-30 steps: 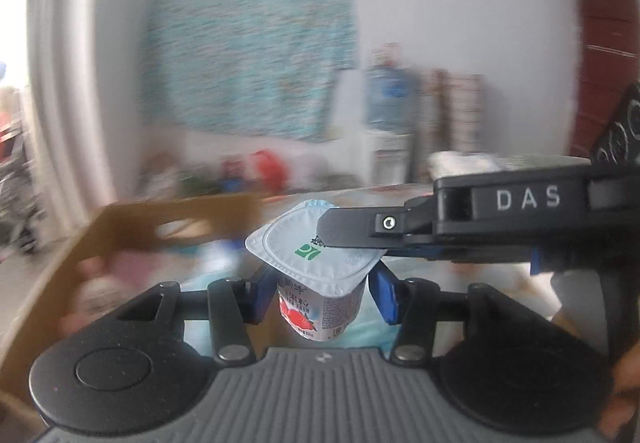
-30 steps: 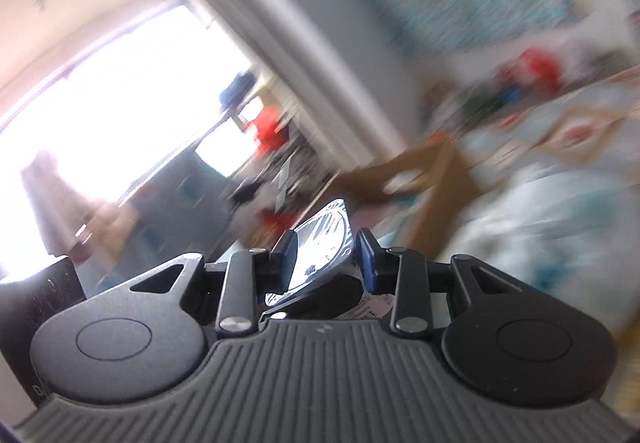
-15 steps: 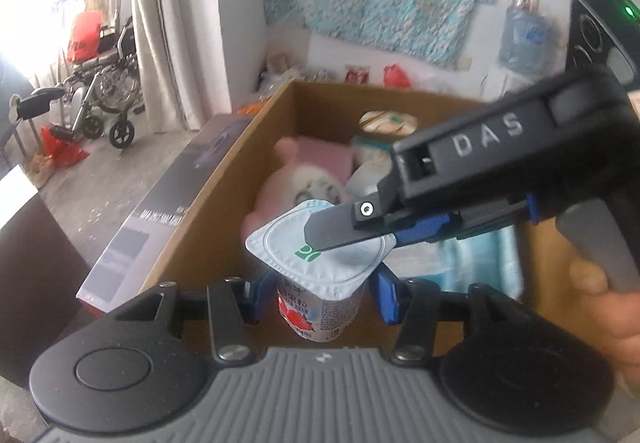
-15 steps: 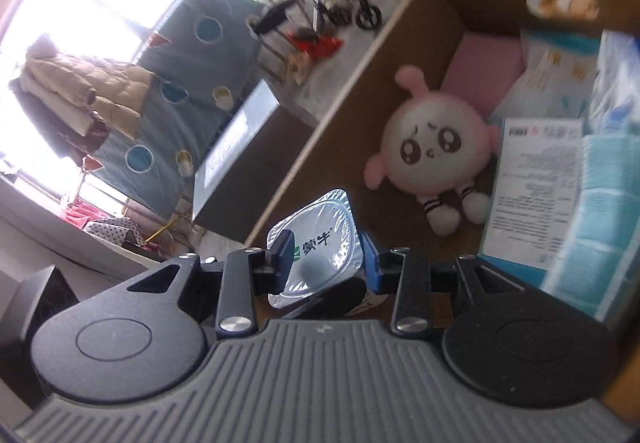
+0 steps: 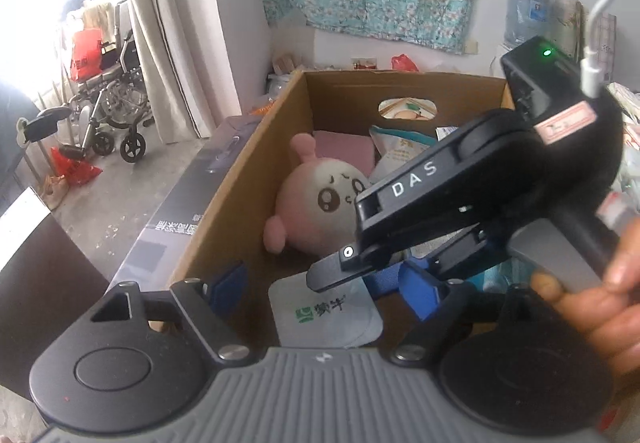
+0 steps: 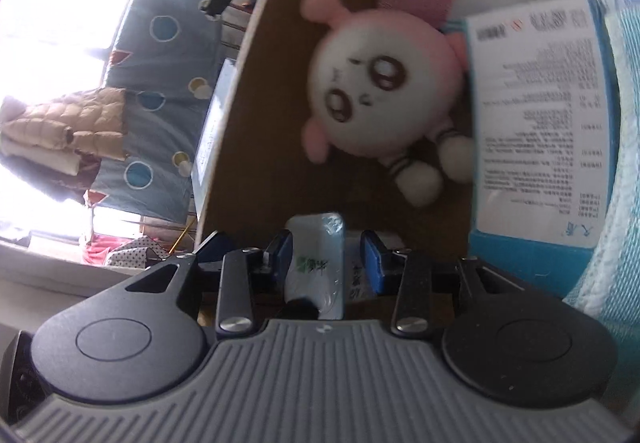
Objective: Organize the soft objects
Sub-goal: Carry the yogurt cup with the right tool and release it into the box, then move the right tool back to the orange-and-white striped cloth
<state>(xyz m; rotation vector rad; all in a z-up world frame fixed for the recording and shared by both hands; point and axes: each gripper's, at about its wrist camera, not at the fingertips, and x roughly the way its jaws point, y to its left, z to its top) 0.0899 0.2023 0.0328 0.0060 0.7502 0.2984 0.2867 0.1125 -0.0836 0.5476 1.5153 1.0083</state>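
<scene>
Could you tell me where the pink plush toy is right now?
The pink plush toy lies inside the cardboard box, against its left wall, beyond the yogurt cup.

Left gripper [image 5: 320,289] body: you see a grey ribbed housing with a small white mark at its top centre, flanked by two black discs with round insets.
Left gripper linkage: black bars, each with a silver screw, lead to blue fingers [image 5: 228,285].
Right gripper [image 6: 326,257] body: the same grey ribs, black discs and silver screws, with blue fingers [image 6: 374,257].
Right gripper from the side: your tool is black, with white "DAS" lettering, a small silver screw near its tip, a pink label, and a lit green lamp.
Cable: a white cable [image 5: 604,9] plugs into its top.
Hand [image 5: 600,303]: your bare fingers, no sleeve showing.
</scene>
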